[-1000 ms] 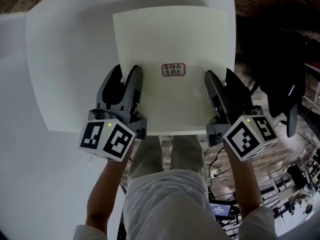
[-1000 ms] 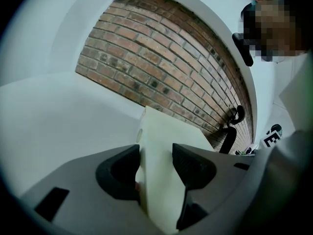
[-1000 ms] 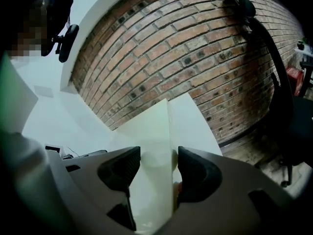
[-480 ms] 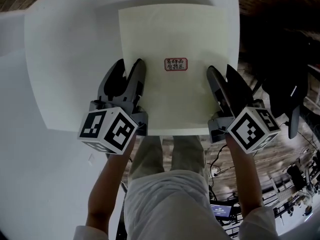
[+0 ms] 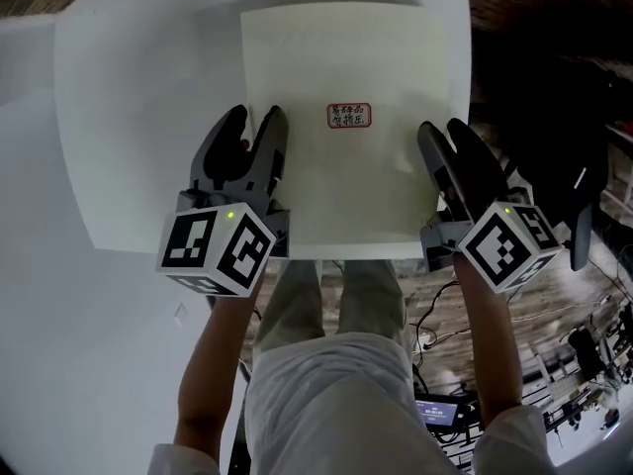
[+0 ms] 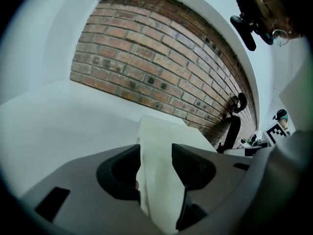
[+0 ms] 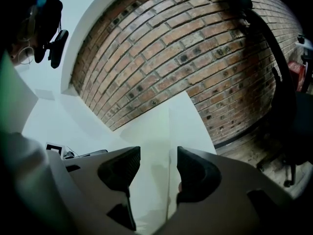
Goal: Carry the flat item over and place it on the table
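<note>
A pale cream flat board [image 5: 346, 176] with a small red stamp lies flat over the white table [image 5: 138, 117]. Its near edge is about level with the table's front edge. My left gripper [image 5: 252, 127] is shut on the board's left edge, and my right gripper [image 5: 447, 142] is shut on its right edge. In the left gripper view the board [image 6: 159, 136] fills the gap between the jaws of the left gripper [image 6: 155, 160]. The right gripper view has the board's edge [image 7: 168, 131] running away between the jaws of the right gripper [image 7: 159, 165]. I cannot tell whether the board touches the tabletop.
A brick wall [image 6: 146, 58] rises behind the table. A dark office chair [image 5: 564, 166] stands to the right, over a wooden floor with cables and gear [image 5: 584, 344]. The person's legs [image 5: 336, 305] are right at the table's front edge.
Both grippers have pushed the board forward, away from the person and farther over the table. The grips look the same.
</note>
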